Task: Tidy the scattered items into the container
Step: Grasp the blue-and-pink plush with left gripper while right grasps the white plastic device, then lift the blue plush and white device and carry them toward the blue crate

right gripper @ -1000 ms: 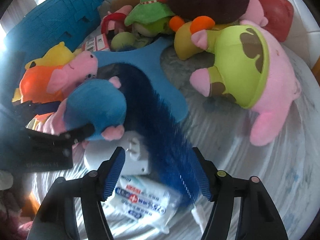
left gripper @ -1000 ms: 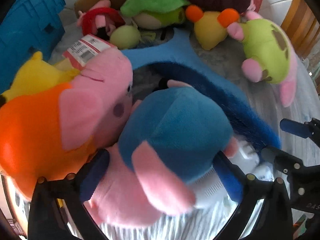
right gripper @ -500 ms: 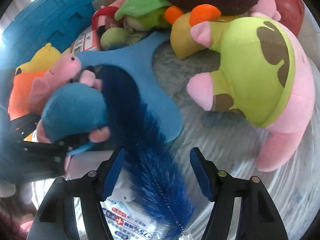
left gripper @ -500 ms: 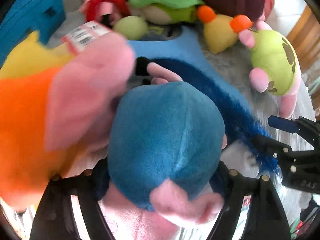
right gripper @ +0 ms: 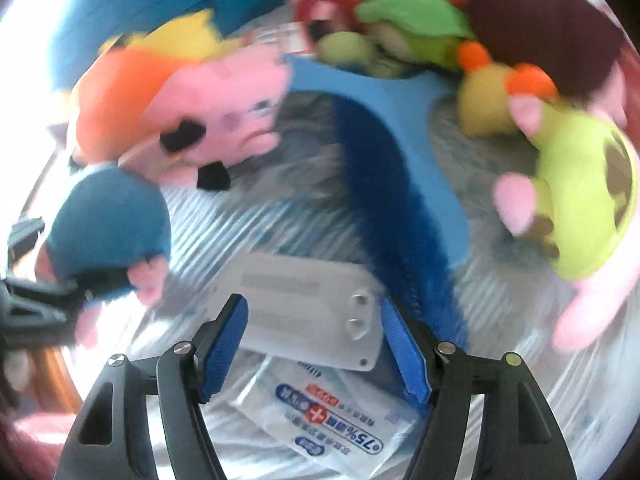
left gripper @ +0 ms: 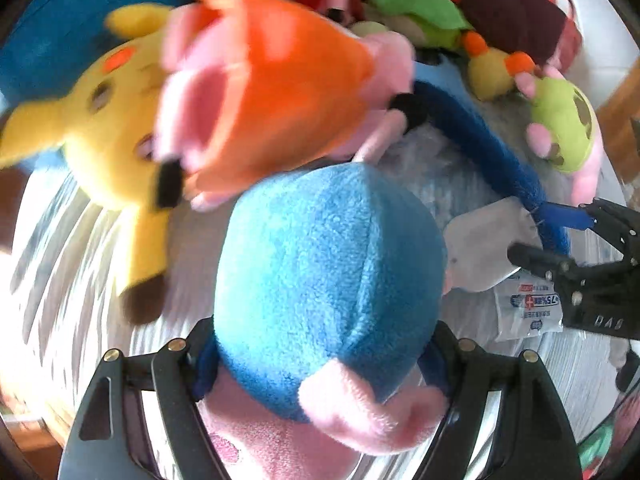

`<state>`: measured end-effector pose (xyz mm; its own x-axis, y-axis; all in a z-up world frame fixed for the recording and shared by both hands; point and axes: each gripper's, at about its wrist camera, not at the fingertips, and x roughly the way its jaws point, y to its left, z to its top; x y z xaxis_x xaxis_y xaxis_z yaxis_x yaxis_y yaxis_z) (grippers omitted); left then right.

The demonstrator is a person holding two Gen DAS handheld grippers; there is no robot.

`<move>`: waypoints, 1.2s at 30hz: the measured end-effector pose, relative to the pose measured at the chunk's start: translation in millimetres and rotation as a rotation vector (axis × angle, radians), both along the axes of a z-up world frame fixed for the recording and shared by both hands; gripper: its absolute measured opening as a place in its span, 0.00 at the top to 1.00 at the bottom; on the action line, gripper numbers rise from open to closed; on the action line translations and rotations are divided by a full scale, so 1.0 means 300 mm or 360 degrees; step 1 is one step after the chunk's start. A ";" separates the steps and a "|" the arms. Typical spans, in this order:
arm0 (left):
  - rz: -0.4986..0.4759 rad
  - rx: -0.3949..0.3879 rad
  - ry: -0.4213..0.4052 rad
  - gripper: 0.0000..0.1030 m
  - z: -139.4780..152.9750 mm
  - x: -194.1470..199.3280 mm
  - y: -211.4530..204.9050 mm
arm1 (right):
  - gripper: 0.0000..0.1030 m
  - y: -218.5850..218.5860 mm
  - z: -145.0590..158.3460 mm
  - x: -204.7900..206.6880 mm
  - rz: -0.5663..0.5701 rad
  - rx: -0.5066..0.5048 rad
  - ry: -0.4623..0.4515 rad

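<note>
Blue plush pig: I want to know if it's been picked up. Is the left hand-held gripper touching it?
Touching. In the left wrist view the blue plush pig is squeezed between both pads of the left hand-held gripper.

Blue container (left gripper: 52, 40) cropped, blurred

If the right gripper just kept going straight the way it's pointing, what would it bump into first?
Most likely the flat white plastic piece lying between the opening fingers of the right gripper, on top of the wipes packet. Depth is hard to judge.
</note>
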<state>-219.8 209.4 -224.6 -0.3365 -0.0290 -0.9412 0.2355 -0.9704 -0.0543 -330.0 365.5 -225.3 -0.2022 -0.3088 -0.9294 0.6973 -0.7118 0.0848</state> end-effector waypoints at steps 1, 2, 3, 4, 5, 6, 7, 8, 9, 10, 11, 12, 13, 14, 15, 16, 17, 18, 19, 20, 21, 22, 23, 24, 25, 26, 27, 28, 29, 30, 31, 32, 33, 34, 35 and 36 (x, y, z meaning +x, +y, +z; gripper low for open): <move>0.0059 -0.0011 0.0010 0.24 0.003 0.024 -0.006 | 0.27 -0.019 -0.007 0.014 0.0125 0.0039 0.0022; 0.0132 -0.0015 0.0019 0.24 0.006 0.050 -0.008 | 0.26 -0.028 -0.016 0.019 0.0204 0.0067 0.0038; 0.0201 -0.0014 0.0024 0.24 0.010 0.075 -0.006 | 0.26 -0.039 -0.026 0.026 0.0316 0.0102 0.0065; 0.0249 -0.0008 0.0029 0.24 0.007 0.086 -0.002 | 0.25 -0.046 -0.035 0.030 0.0403 0.0128 0.0077; 0.0313 0.0003 0.0036 0.24 0.010 0.102 0.009 | 0.25 -0.050 -0.044 0.032 0.0514 0.0145 0.0095; 0.0367 0.0009 0.0047 0.24 0.016 0.116 0.026 | 0.25 -0.051 -0.046 0.034 0.0620 0.0145 0.0122; 0.0424 0.0013 0.0064 0.23 0.025 0.129 0.048 | 0.25 -0.049 -0.052 0.036 0.0695 0.0140 0.0135; 0.0469 0.0019 0.0069 0.23 0.031 0.137 0.073 | 0.25 -0.048 -0.056 0.038 0.0794 0.0137 0.0144; 0.0497 0.0024 0.0067 0.23 0.032 0.141 0.095 | 0.25 -0.048 -0.060 0.040 0.0863 0.0141 0.0159; 0.0521 0.0025 0.0064 0.23 0.036 0.146 0.118 | 0.25 -0.047 -0.066 0.047 0.0949 0.0154 0.0174; 0.0543 0.0019 0.0055 0.23 0.043 0.154 0.135 | 0.25 -0.046 -0.069 0.056 0.1035 0.0165 0.0206; 0.0575 0.0015 0.0048 0.23 0.046 0.161 0.155 | 0.24 -0.045 -0.073 0.062 0.1110 0.0165 0.0217; 0.0596 0.0016 0.0045 0.23 0.044 0.167 0.171 | 0.23 -0.046 -0.076 0.063 0.1164 0.0168 0.0232; 0.0627 0.0010 0.0031 0.23 0.042 0.172 0.182 | 0.23 -0.048 -0.079 0.063 0.1222 0.0174 0.0255; 0.0657 -0.0002 0.0012 0.23 0.039 0.181 0.189 | 0.23 -0.050 -0.081 0.064 0.1269 0.0178 0.0270; 0.0683 -0.0007 0.0000 0.23 0.040 0.186 0.192 | 0.23 -0.053 -0.083 0.062 0.1326 0.0180 0.0288; 0.0716 -0.0004 -0.0018 0.23 0.035 0.190 0.195 | 0.23 -0.054 -0.084 0.060 0.1364 0.0173 0.0292; 0.0745 0.0003 -0.0041 0.23 0.025 0.196 0.205 | 0.23 -0.056 -0.086 0.060 0.1411 0.0166 0.0296; 0.0775 0.0011 -0.0071 0.23 0.012 0.204 0.214 | 0.23 -0.058 -0.090 0.063 0.1456 0.0165 0.0309; 0.0798 0.0018 -0.0098 0.23 -0.001 0.205 0.227 | 0.23 -0.061 -0.099 0.068 0.1505 0.0169 0.0320; 0.0817 0.0024 -0.0118 0.23 -0.013 0.200 0.243 | 0.22 -0.064 -0.113 0.071 0.1540 0.0181 0.0322; 0.0830 0.0026 -0.0128 0.23 -0.020 0.209 0.250 | 0.20 -0.066 -0.132 0.074 0.1566 0.0201 0.0343; 0.0844 0.0029 -0.0137 0.23 -0.031 0.203 0.263 | 0.19 -0.066 -0.148 0.078 0.1590 0.0208 0.0385; 0.0859 0.0032 -0.0143 0.23 -0.041 0.203 0.276 | 0.18 -0.066 -0.152 0.076 0.1592 0.0202 0.0390; 0.0864 0.0035 -0.0150 0.23 -0.048 0.204 0.286 | 0.18 -0.067 -0.153 0.069 0.1576 0.0184 0.0378; 0.0860 0.0038 -0.0168 0.23 -0.062 0.201 0.301 | 0.18 -0.066 -0.153 0.059 0.1554 0.0160 0.0361; 0.0861 0.0033 -0.0188 0.23 -0.075 0.201 0.313 | 0.18 -0.063 -0.154 0.052 0.1536 0.0139 0.0354; 0.0861 0.0025 -0.0196 0.23 -0.079 0.216 0.318 | 0.18 -0.060 -0.157 0.049 0.1528 0.0130 0.0359; 0.0856 0.0018 -0.0204 0.23 -0.082 0.219 0.324 | 0.18 -0.060 -0.161 0.048 0.1522 0.0126 0.0366; 0.0859 0.0010 -0.0199 0.23 -0.081 0.220 0.326 | 0.18 -0.061 -0.167 0.045 0.1513 0.0122 0.0372; 0.0865 0.0009 -0.0194 0.23 -0.079 0.222 0.325 | 0.18 -0.064 -0.172 0.041 0.1503 0.0114 0.0366; 0.0876 0.0009 -0.0190 0.23 -0.077 0.225 0.321 | 0.18 -0.068 -0.179 0.035 0.1493 0.0112 0.0352; 0.0888 0.0003 -0.0189 0.23 -0.076 0.227 0.318 | 0.19 -0.071 -0.183 0.029 0.1487 0.0098 0.0331; 0.0894 0.0002 -0.0189 0.23 -0.075 0.227 0.317 | 0.19 -0.076 -0.187 0.020 0.1470 0.0088 0.0296; 0.0899 0.0001 -0.0187 0.23 -0.074 0.226 0.316 | 0.19 -0.079 -0.190 0.013 0.1454 0.0076 0.0269; 0.0902 -0.0003 -0.0187 0.23 -0.073 0.226 0.316 | 0.20 -0.080 -0.191 0.008 0.1446 0.0064 0.0250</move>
<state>-152.1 304.1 -246.4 -0.1611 -0.1759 -0.9711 0.7230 -0.6908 0.0052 -327.6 341.7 -282.7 -0.0229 -0.3788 -0.9252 0.9909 0.1141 -0.0713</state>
